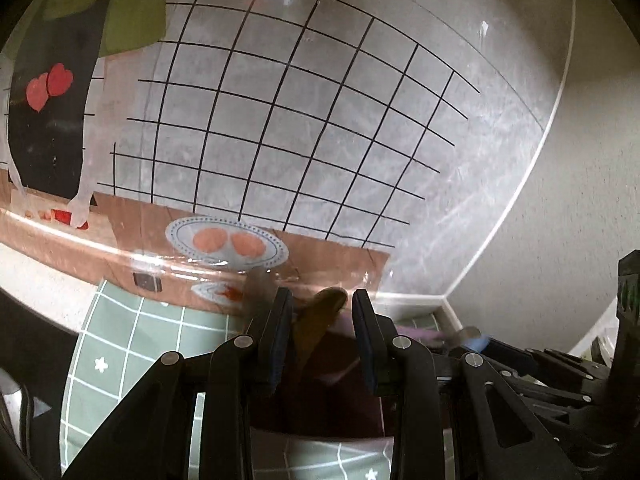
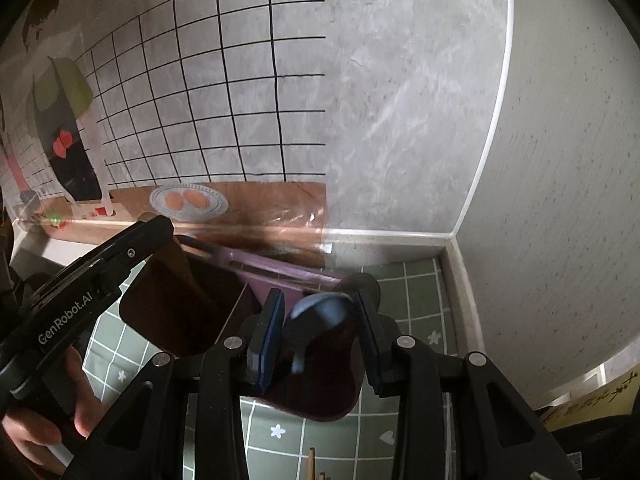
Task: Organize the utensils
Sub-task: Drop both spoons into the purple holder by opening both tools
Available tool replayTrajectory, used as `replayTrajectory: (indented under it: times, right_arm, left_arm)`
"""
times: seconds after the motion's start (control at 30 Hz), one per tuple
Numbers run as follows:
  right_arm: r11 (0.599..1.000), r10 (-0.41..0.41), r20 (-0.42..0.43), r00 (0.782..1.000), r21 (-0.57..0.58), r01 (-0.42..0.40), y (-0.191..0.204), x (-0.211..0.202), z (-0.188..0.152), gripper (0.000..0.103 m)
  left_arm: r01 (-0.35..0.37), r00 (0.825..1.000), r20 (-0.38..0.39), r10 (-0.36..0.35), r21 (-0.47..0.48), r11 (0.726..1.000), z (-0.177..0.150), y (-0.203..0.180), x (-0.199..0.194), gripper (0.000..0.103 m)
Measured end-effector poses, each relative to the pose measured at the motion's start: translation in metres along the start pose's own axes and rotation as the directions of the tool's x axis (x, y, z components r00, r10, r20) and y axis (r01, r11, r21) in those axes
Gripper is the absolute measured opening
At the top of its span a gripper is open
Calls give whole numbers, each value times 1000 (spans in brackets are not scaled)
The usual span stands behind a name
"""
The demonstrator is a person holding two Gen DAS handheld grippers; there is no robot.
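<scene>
**Both hand-held grippers over the dark organizer, corner of tabletop**

L to R, right wrist view: person's hand (image 2: 60, 400) grips the left hand-held gripper (image 2: 156, 228), body marked "GenRobot.AI", reaching in from the left; its tips sit over the left end of the organizer (image 2: 180, 312).

Organizer: dark maroon, translucent, rounded corners, w/ a divider wall (image 2: 236, 304) splitting it into compartments. Purple items (image 2: 276, 268) lie along its far side; too blurred to name.

Left hand-held gripper (image 1: 322, 312), own view: jaws apart, moderate gap. Brown wooden utensil (image 1: 320, 312) stands between the pads, leaning, lower end down in a dark compartment. Cannot tell if a pad touches it.

Right hand-held gripper (image 2: 320, 312): jaws apart, similar gap. Blue spoon (image 2: 320, 310) between the pads, bowl up, handle running down into the right compartment; motion-blurred, contact w/ pads unclear.

Surface: tabletop covered w/ green grid-pattern cloth (image 2: 416, 292), small white stars and hearts. Wooden stick tips (image 2: 312, 464) at the bottom edge.

Room: rear wall carries a glossy poster (image 2: 200, 100), black grid, cartoon figure, plate drawing. Grey marbled panel to its right, white trim, then a speckled side wall (image 2: 560, 200) forming the corner.
</scene>
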State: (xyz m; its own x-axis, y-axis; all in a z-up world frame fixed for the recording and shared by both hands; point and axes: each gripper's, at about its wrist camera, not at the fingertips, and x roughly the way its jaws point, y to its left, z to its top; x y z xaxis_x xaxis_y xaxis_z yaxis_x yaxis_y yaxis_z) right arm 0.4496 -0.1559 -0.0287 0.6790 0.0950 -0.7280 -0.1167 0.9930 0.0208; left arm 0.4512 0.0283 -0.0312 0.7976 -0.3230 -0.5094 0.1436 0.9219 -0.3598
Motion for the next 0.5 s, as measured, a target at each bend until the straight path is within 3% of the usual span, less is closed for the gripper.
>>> replayTrajectory:
  times: [0.17, 0.3, 0.5]
  right_arm:
    - [1000, 1, 30, 1000, -24, 0, 2, -17, -6, 34]
    - [999, -35, 50, 998, -29, 37, -1, -39, -16, 34]
    - [1000, -22, 44, 999, -18, 23, -14, -71, -46, 34]
  left_arm:
    - [13, 1000, -22, -13, -7, 1000, 4, 2, -22, 32]
    - [-15, 1000, -24, 15, 15, 1000, 6, 3, -50, 32]
    - [-51, 997, -58, 56, 75, 996, -12, 12, -98, 32]
